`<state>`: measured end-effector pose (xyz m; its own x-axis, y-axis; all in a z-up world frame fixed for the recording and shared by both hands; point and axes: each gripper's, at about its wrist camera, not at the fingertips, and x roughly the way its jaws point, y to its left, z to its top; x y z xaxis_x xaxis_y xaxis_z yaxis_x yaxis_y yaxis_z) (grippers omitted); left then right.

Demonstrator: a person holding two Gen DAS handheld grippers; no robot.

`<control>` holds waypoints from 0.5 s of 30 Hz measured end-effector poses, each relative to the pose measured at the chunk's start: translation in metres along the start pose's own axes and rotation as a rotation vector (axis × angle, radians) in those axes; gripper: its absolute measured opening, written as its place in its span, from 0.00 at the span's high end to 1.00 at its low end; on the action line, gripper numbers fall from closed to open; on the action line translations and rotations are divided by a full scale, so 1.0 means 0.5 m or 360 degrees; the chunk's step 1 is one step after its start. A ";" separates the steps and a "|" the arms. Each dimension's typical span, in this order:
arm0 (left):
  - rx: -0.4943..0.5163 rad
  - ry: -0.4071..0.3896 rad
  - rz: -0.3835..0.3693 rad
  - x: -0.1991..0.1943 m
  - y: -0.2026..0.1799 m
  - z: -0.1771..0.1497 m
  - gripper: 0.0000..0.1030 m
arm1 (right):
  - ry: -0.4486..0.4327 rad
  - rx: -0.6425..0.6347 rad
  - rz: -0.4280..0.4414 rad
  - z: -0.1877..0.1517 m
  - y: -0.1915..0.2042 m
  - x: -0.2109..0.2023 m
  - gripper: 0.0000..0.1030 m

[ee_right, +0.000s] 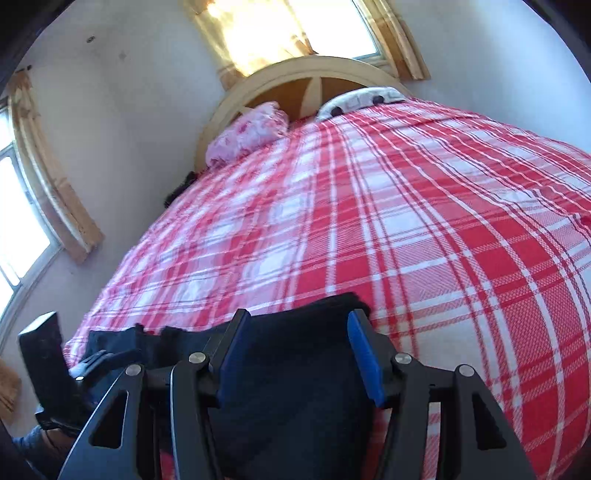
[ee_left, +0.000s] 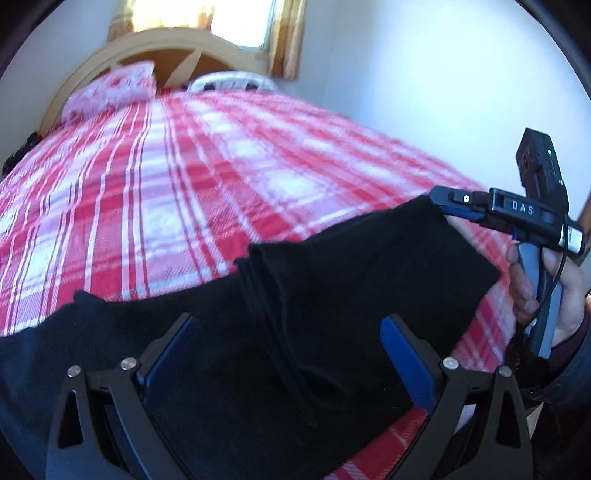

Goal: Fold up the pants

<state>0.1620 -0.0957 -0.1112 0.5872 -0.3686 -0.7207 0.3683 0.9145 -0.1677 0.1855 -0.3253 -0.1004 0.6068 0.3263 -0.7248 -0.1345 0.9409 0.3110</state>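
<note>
Black pants (ee_left: 332,280) lie across the near edge of a bed with a red and white plaid cover (ee_left: 184,177). My left gripper (ee_left: 291,325) is open, its blue pads spread wide over the middle of the pants, where the cloth bunches in folds. My right gripper (ee_left: 439,199) shows at the right in the left wrist view, its tip at the pants' far right corner. In the right wrist view my right gripper (ee_right: 295,325) is open, blue pads astride the edge of the pants (ee_right: 291,369). The left gripper's body (ee_right: 48,354) shows at the lower left.
A pink pillow (ee_left: 110,88) and a white patterned pillow (ee_left: 229,79) lie at the wooden headboard (ee_left: 159,44). White walls flank the bed. A bright window (ee_right: 303,26) sits above the headboard, another window (ee_right: 22,221) on the left wall.
</note>
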 end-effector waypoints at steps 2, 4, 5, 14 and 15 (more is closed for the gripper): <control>-0.0050 0.0074 0.0002 0.019 0.011 -0.006 0.02 | 0.0103 0.0072 -0.0084 0.002 -0.035 0.037 0.45; -0.0031 0.0064 0.0005 0.016 0.011 -0.013 0.02 | 0.0097 0.0142 -0.0043 -0.001 -0.054 0.036 0.45; -0.0018 0.0064 0.0010 0.014 0.009 -0.014 0.02 | 0.0067 0.0149 -0.0037 -0.003 -0.055 0.025 0.45; 0.0028 0.0069 0.0052 0.019 0.001 -0.021 0.02 | -0.0071 -0.0008 0.0138 -0.091 0.032 -0.111 0.44; 0.0027 0.0067 0.0050 0.018 0.002 -0.021 0.02 | -0.0029 -0.0016 0.0139 -0.105 0.034 -0.105 0.43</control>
<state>0.1599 -0.0965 -0.1251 0.5679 -0.3319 -0.7532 0.3627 0.9224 -0.1331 0.1100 -0.3216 -0.0894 0.6064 0.4053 -0.6841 -0.1952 0.9099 0.3661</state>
